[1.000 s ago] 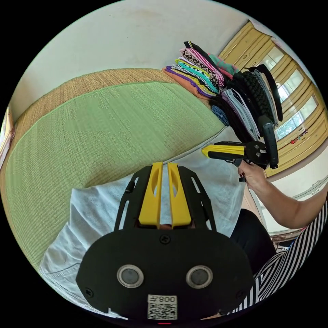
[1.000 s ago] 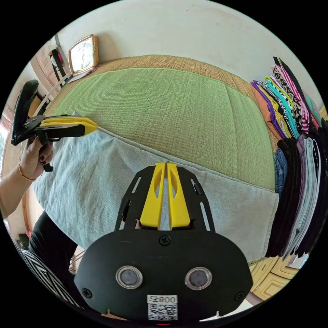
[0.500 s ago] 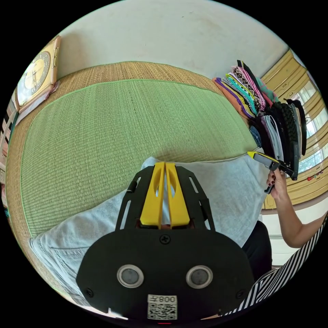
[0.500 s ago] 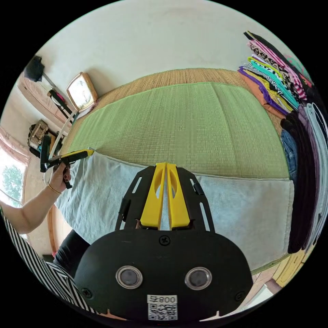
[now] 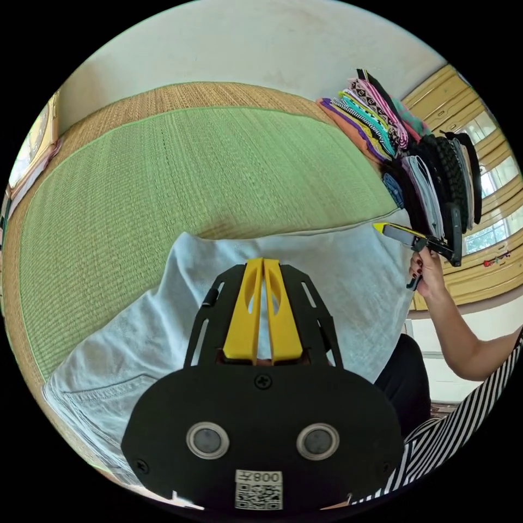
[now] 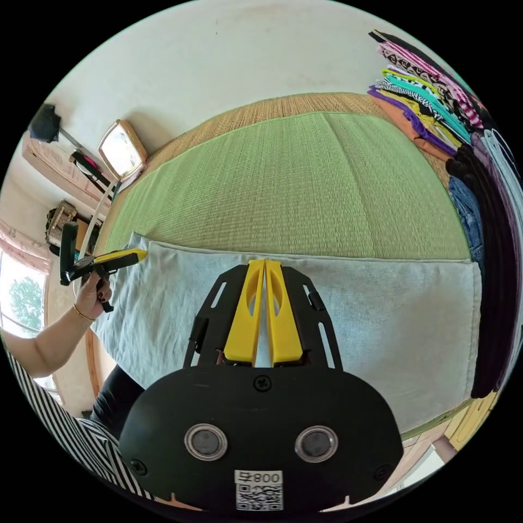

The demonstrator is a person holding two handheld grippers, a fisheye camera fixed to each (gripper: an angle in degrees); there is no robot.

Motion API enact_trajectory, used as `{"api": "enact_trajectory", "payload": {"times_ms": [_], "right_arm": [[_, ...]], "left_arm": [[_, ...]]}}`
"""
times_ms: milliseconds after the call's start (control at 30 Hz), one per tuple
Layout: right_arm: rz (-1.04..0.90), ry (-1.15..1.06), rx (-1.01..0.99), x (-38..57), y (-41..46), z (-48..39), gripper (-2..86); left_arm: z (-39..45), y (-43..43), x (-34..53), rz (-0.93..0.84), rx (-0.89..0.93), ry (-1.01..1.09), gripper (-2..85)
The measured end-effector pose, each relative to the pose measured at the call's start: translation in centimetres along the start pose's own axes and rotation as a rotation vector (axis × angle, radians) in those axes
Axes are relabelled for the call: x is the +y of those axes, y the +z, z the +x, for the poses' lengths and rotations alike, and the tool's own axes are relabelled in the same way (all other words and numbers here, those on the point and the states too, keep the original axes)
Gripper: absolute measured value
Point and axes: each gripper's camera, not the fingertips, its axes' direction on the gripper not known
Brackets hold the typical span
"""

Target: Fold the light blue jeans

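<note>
Jeans (image 5: 338, 272): spread on the green mat (image 5: 163, 180), lower half of frame.
Left gripper (image 5: 263, 265): jaws together, clamped on jeans.
Right gripper (image 6: 265, 265): jaws together, clamped on jeans.
Clothes pile (image 6: 436, 109): upper right.

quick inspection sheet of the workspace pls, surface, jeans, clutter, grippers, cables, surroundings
surface: green woven mat with a tan border, jeans lying along its near edge
job's things: light blue jeans spread flat across the mat's near edge, a seam or pocket at one end
clutter: stack of folded clothes at the mat's far right
grippers: left gripper and right gripper both shut on the jeans' edge
cables: nothing seen
surroundings: pale wall, clock leaning on it, yellow window frames
</note>
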Motion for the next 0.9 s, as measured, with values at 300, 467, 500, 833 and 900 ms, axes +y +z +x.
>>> {"api": "enact_trajectory", "payload": {"times_ms": [300,467,500,833,900], "right_arm": [[0.258,0.319,0.024,9.8,-7.4,9.9,4.1],[0.332,0.565,0.062,16.3,-9.4,16.7,7.9],[0.336,0.606,0.065,17.3,-9.5,18.0,8.3],[0.342,0.657,-0.057,19.0,-6.9,22.8,8.8],[0.343,0.637,-0.074,19.2,-6.5,23.2,8.5]], "left_arm": [[8.3,4.1,-4.9,0.017,0.348,0.250,5.1],[15.6,9.3,-9.1,-0.099,0.421,0.424,8.1],[17.4,10.5,-10.1,-0.117,0.433,0.457,8.5],[28.0,18.8,-17.2,-0.255,0.412,0.599,10.5],[29.9,20.3,-18.8,-0.261,0.409,0.614,11.1]]}}
